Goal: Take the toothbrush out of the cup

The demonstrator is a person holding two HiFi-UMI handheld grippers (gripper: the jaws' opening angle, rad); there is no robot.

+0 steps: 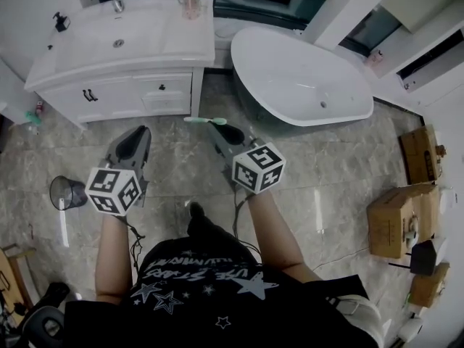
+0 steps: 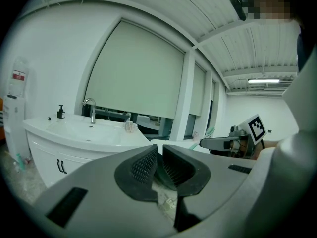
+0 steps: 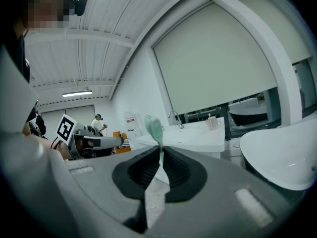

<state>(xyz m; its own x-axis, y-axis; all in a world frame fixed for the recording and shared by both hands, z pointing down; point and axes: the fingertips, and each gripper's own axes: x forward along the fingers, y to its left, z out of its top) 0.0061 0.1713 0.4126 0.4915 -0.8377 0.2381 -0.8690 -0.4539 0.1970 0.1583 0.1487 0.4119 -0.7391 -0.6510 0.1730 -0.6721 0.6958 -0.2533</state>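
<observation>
Right tool (image 3: 161,150) is clenched on the toothbrush (image 3: 154,125), with the pads pressing its thin handle and the green-and-white brush head standing clear above the jaw tips. In the head view the toothbrush lies roughly level, projecting leftward from the tool's tip over the floor (image 1: 341,158), in front of the white cabinet and near the bathtub (image 1: 290,78). It is out of the cup (image 1: 191,4) and well apart from it. The cup stands upright at the back right of the desk (image 1: 145,35), beside the basin. Left tool (image 2: 159,150) is held beside the right one. It is empty, and its jaws appear drawn together, though a thin slit shows between the pads.
</observation>
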